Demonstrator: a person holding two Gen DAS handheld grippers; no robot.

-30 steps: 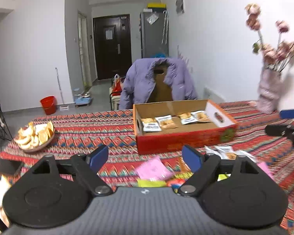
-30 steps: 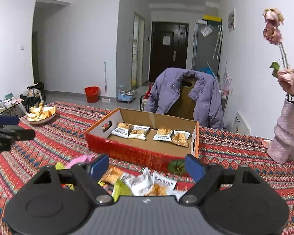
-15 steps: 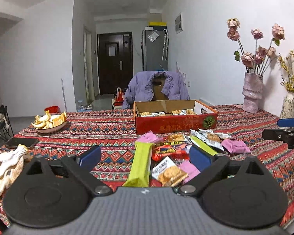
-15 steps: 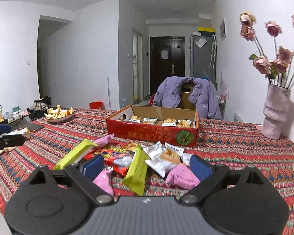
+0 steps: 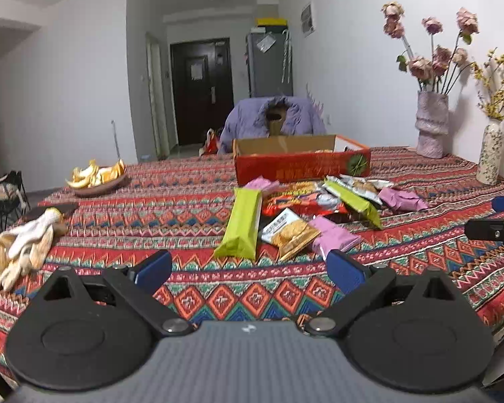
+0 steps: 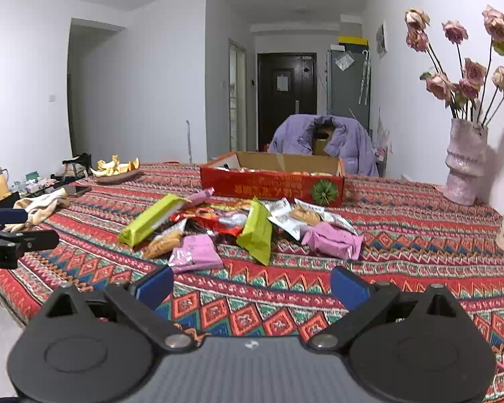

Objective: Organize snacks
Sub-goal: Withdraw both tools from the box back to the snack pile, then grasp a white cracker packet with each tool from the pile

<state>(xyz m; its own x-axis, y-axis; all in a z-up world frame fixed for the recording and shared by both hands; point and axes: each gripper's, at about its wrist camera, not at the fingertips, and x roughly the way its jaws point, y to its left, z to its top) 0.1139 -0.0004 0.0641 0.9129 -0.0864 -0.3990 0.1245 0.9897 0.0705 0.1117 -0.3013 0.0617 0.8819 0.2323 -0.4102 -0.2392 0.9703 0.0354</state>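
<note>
- Left wrist view: the left hand-held gripper (image 5: pixel 247 270) has drawn back from the red cardboard box (image 5: pixel 302 166) and dropped lower, so the whole heap of snacks now lies ahead of it instead of under its nose.
- Its blue-padded jaws have just been opening and now stand wide apart, with nothing between them but patterned red tablecloth (image 5: pixel 171 208).
- Right wrist view: the right hand-held gripper (image 6: pixel 250 285) has made the same retreat; its jaws too have just been opening, stand wide and hold nothing.
- The loose packets sit on the surface in front of the box: a long lime-green wrapped bar (image 5: pixel 242 223), a white-and-orange cracker packet (image 5: pixel 289 231) just beside it, a pink foil packet (image 5: pixel 334 236) nearest the left hand-held gripper's right finger, and a red glossy bag (image 5: pixel 302 199) behind them.
- From the right side, a second lime-green packet (image 6: pixel 257 231) stands tilted, with a crumpled pink packet (image 6: pixel 332 240) beside it.
- A few small packets already lie inside the box, only their tops visible over its rim.
- My reading: both tools are empty and lined up for a fresh pick, so most of the sorting is still ahead.
- A bowl of orange peel (image 5: pixel 99 178) and pale work gloves (image 5: pixel 20 245) lie off to the left, well apart from the pile.
</note>
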